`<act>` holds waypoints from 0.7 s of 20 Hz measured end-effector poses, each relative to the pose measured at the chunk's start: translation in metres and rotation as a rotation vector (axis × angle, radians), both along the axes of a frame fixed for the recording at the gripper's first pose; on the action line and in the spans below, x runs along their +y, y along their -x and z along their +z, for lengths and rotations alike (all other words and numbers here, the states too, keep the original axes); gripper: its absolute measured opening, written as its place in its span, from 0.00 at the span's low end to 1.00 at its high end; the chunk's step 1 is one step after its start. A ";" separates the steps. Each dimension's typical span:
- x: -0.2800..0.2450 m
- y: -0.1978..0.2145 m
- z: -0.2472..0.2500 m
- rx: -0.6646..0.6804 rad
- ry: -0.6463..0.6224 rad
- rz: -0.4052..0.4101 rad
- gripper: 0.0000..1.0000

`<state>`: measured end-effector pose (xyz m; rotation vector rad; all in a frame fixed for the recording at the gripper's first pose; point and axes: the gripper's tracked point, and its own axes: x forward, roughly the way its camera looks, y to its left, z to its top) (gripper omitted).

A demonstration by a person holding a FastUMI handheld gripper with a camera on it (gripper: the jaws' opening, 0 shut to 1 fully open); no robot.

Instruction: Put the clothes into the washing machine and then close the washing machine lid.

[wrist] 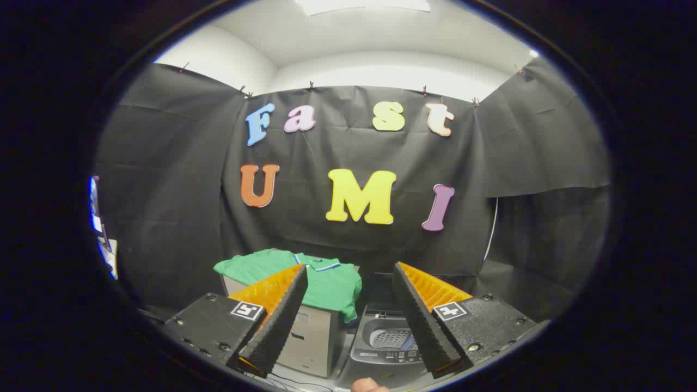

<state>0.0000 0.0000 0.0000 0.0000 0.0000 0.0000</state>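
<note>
1. While I hold the gripper [350, 272] high, its jaws stand apart, gripping nothing.
2. Lower centre: green shirt [321, 280] draped on a cabinet [310, 340] (left of centre).
3. Washing machine [386, 348] beside it, lid open.

The gripper [348, 272] hangs with its jaws spread wide and nothing between them. Beyond them a green shirt [305, 277] lies draped over a grey box [310, 340], one corner hanging down its side. Just beside the box stands a small washer [389, 348], lid up, drum showing.
</note>
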 end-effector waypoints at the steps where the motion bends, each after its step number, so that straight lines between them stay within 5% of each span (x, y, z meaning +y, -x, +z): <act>1: 0.001 -0.001 -0.002 0.004 0.003 0.002 0.99; 14: 0.021 -0.030 0.005 0.015 -0.042 -0.027 0.99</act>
